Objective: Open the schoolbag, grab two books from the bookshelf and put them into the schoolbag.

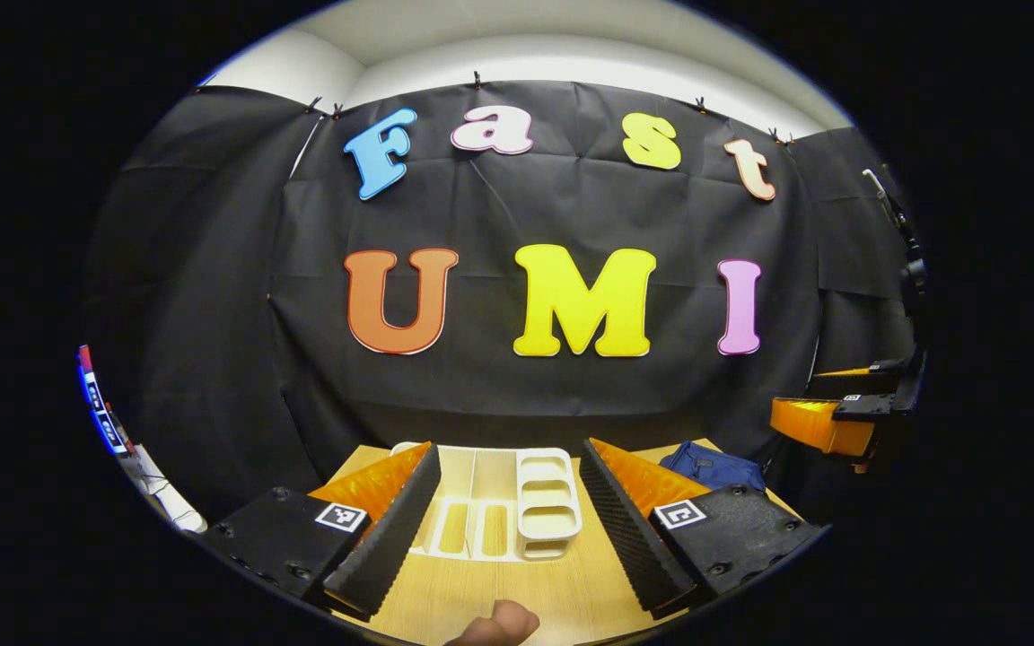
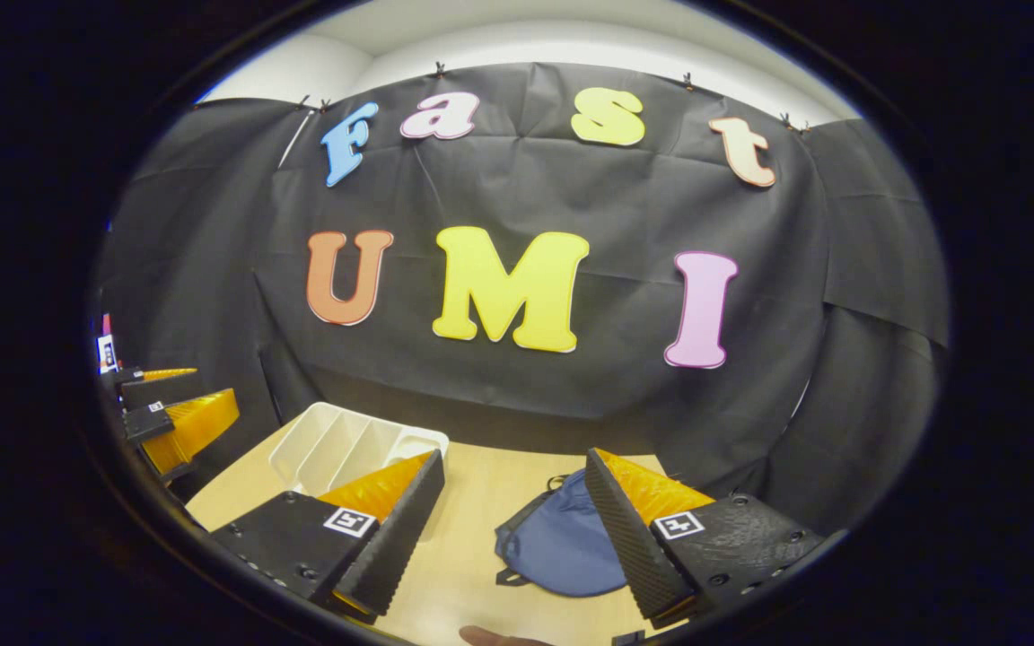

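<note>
On the left of the wooden table (image 1: 472,601) stood a white bookshelf (image 1: 499,502), a divided plastic rack, directly ahead of your left gripper (image 1: 508,529). Its fingers stood wide apart with nothing between them. No books could be made out in the rack's slots from this angle.

Further right lay the blue schoolbag (image 2: 557,547), flat on the table, just ahead of your right gripper (image 2: 512,538), whose fingers were likewise spread and empty. The bag looked closed; its zip was too small to locate, though dark straps showed at its far end.

Since opening the bag seemed the step in hand, you would have done well to lower the right gripper toward the bag's top edge, find the zip pull, and let the left gripper pin the fabric so it did not slide.
</note>
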Demonstrator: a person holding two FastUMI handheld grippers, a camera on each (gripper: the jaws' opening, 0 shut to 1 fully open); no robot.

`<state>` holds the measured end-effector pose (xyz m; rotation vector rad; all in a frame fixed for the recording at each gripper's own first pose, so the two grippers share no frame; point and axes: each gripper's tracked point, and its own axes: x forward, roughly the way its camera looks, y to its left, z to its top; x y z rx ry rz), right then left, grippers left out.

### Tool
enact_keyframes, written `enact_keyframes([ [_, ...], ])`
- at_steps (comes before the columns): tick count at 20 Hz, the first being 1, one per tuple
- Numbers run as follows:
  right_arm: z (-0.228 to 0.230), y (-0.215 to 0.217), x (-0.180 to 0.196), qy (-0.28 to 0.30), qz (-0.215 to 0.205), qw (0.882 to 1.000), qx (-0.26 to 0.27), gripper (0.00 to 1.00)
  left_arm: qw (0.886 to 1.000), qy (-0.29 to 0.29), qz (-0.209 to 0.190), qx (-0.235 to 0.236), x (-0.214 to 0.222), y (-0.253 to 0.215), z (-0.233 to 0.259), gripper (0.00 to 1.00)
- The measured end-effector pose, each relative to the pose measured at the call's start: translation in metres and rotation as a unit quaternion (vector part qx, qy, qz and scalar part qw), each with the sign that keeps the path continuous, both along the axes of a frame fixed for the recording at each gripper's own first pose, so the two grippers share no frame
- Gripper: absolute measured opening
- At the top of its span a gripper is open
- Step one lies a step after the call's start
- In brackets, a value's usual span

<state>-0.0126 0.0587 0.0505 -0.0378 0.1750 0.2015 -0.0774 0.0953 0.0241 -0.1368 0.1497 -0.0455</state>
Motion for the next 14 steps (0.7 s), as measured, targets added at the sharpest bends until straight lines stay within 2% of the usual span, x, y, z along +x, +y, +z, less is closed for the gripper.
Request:
enact_keyframes([
  [1,-0.0001,0.0008,-0.0007,0.000,0.001,1.000,-0.001,0.99,1.000,-0.002,0.001,0.003,-0.0007,0.0023,0.0017,0.94],
  [2,-0.0001,0.0019,-0.0014,0.000,0.001,1.000,-0.003,0.99,1.000,-0.003,0.001,0.004,-0.0016,0.0030,0.0030,1.00],
  [12,-0.0025,0.0101,-0.0093,-0.001,0.006,1.000,-0.015,0.99,1.000,-0.008,0.008,0.020,-0.0106,0.0090,-0.0009,1.00],
  [14,-0.0035,0.0106,-0.0074,-0.002,0.003,1.000,-0.017,0.94,1.000,-0.007,0.008,0.022,-0.0104,0.0112,-0.0018,1.00],
])
